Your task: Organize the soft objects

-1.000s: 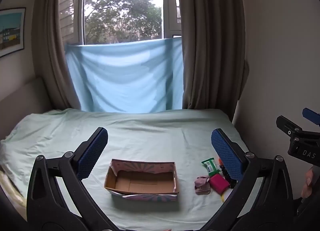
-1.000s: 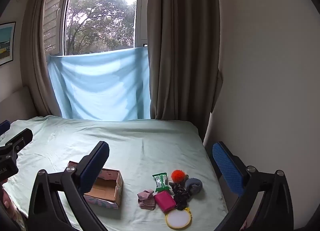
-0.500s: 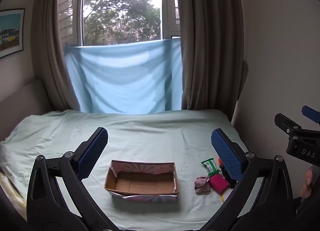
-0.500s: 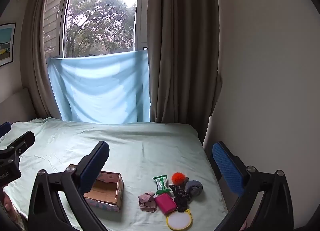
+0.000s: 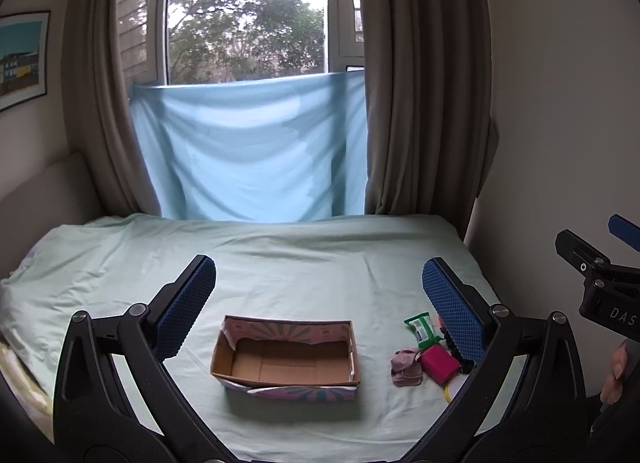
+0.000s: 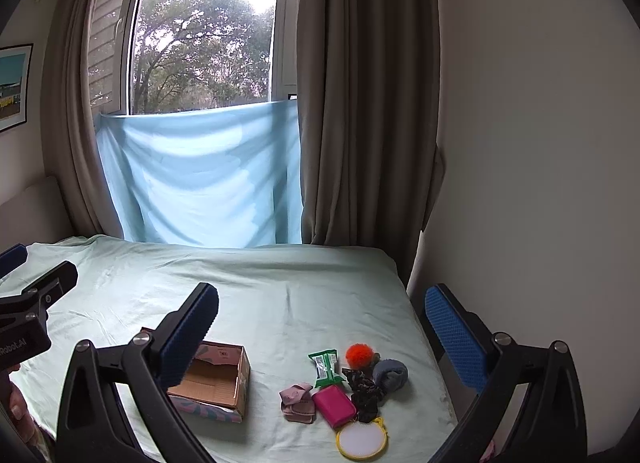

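An empty cardboard box (image 5: 286, 357) (image 6: 218, 385) with a patterned outside sits on the pale green bed sheet (image 5: 300, 263). To its right lies a cluster: a pink sock (image 6: 297, 401), a magenta pouch (image 6: 334, 405), a green packet (image 6: 325, 367), an orange pom-pom (image 6: 358, 355), a dark scrunchie (image 6: 364, 393), a grey rolled sock (image 6: 390, 374) and a yellow-rimmed round mirror (image 6: 362, 439). My left gripper (image 5: 320, 303) is open above the box, holding nothing. My right gripper (image 6: 320, 333) is open above the cluster, also holding nothing.
The bed's right edge runs along a white wall (image 6: 520, 183). Brown curtains (image 6: 360, 103) and a light blue cloth (image 5: 248, 151) hang at the window behind the bed. A headboard (image 5: 40, 191) stands at the left. A person's fingers (image 5: 616, 371) show at the right edge.
Both views have shifted only slightly; the grippers stay open and the box and the objects lie where they were.
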